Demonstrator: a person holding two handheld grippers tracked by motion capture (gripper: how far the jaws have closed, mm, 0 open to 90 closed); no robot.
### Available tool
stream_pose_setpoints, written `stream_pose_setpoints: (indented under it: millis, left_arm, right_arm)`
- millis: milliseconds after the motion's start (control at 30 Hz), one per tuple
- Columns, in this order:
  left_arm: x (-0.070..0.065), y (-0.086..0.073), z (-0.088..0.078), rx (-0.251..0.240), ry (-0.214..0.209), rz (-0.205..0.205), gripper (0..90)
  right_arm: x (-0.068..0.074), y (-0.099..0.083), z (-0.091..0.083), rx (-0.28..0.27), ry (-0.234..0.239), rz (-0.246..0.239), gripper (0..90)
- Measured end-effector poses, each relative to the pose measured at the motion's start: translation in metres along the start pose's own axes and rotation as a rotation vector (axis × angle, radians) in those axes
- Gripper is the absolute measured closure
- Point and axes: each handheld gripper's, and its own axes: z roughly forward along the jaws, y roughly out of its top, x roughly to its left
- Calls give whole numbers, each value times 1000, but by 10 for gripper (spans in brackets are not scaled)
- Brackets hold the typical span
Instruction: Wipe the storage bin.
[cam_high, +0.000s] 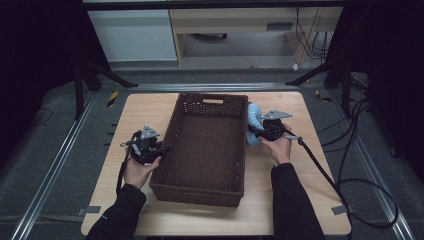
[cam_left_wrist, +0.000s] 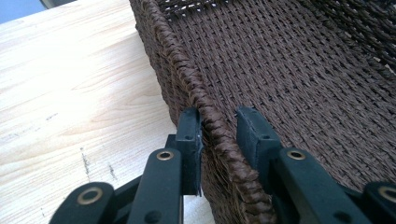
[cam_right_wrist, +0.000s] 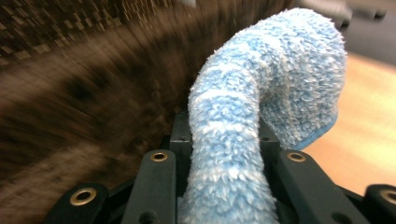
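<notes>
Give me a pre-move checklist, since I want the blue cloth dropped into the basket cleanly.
1. Right gripper clamped on the blue fluffy cloth: ok.
2. Left gripper straddling the basket rim: ok; firm pinch: cannot tell.
3. Basket floor free to receive the cloth: ok.
4. Cloth already over the basket: not ok, it hangs just outside the right wall.
5. Basket fully on the table: ok.

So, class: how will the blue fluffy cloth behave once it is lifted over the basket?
The cloth is probably floppy: it arches and droops from the right gripper. Its fluffy pile suggests it is light and not slippery. It would likely drape over the basket rim, not roll.
</notes>
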Motion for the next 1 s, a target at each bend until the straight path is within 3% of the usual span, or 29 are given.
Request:
stream_pose_setpoints:
  millis: [133,267,433,533,633,800,1000]
  left_arm:
    - [0,1,1,1,4,0,703]
    - [0,2,1,8,13,6,690]
    - [-2,2,-2,5,41,7,588]
    - [-1,2,-8,-12,25,-6,480]
    - [-3,2,-13,-25,23,-4,449]
    - [-12,-3,-20,2,43,25,460]
    - [-12,-15,-22,24,20,3,499]
  right_arm:
    - [4,13,-16,-50,3,-19,695]
    - [7,12,-18,-30,-2,-39,695]
    - [15,-2,-7,43,0,-67,695]
    - [15,-15,0,72,12,-42,695]
    - [17,-23,7,121,11,-50,694]
    - [20,-24,5,115,28,-28,691]
    - [22,-3,-21,28,42,-33,691]
